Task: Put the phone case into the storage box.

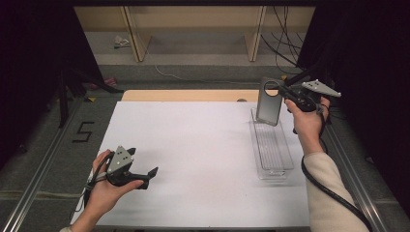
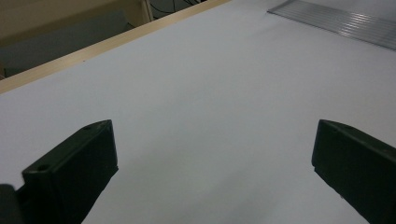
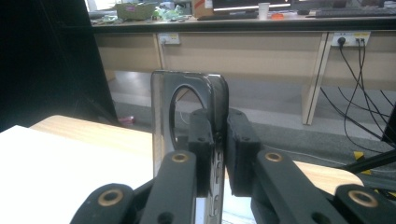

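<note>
While your right gripper [image 1: 282, 92] pinches the phone case [image 1: 269, 101] by one side edge, up in the upper right of the high view, the case hangs upright above the far end of the clear tray [image 1: 285, 164] — and that's a thin hold. In the right gripper view the pads clamp only the rim of the case [image 3: 187, 107], just beside the round camera cutout, so most of the shell sits out to one side of the jaws. My worry: a quick wrist turn could let that smooth plastic pivot or slip out and drop onto the tray's ribbed floor, or clip the tray's wall on the way down and nudge the whole tray across the white table [image 1: 193, 145]. Ease it, don't swing it. Your left gripper [image 1: 145, 178] sits spread wide at the lower left, holding nothing, hovering over bare tabletop — too far off to catch a slip, I'd say.
</note>
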The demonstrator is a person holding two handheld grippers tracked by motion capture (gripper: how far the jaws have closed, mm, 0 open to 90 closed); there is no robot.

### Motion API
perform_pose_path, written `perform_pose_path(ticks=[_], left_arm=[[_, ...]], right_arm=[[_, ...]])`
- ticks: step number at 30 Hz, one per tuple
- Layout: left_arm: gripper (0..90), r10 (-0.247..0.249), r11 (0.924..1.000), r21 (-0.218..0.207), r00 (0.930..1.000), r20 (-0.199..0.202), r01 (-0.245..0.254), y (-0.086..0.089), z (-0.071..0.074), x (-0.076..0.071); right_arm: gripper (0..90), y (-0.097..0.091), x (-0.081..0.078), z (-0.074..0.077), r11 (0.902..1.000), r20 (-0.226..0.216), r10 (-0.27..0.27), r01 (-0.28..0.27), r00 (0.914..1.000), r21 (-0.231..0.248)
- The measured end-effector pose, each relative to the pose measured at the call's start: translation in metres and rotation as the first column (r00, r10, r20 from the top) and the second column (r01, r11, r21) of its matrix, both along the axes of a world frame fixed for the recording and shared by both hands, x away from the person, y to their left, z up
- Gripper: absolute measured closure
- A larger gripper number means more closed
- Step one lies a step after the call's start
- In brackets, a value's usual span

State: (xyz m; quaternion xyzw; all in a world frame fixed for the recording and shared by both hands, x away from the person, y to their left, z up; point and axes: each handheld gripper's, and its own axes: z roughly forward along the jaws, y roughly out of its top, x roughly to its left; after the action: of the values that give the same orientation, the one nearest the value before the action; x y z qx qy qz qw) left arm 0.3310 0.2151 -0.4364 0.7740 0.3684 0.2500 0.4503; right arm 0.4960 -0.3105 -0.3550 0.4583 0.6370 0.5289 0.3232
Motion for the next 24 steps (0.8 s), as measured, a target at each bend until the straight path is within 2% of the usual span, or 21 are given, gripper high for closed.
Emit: perform_pose_path(ticks=[24], left_arm=[[0.0, 0.002, 1.0, -0.001, 1.0, 0.0, -0.002, 0.0005, -0.0001, -0.0003]], right_arm=[[82.7, 0.0017, 0.005, -0.0041, 0.9999, 0.0, -0.003, 0.003, 1.0, -0.013]])
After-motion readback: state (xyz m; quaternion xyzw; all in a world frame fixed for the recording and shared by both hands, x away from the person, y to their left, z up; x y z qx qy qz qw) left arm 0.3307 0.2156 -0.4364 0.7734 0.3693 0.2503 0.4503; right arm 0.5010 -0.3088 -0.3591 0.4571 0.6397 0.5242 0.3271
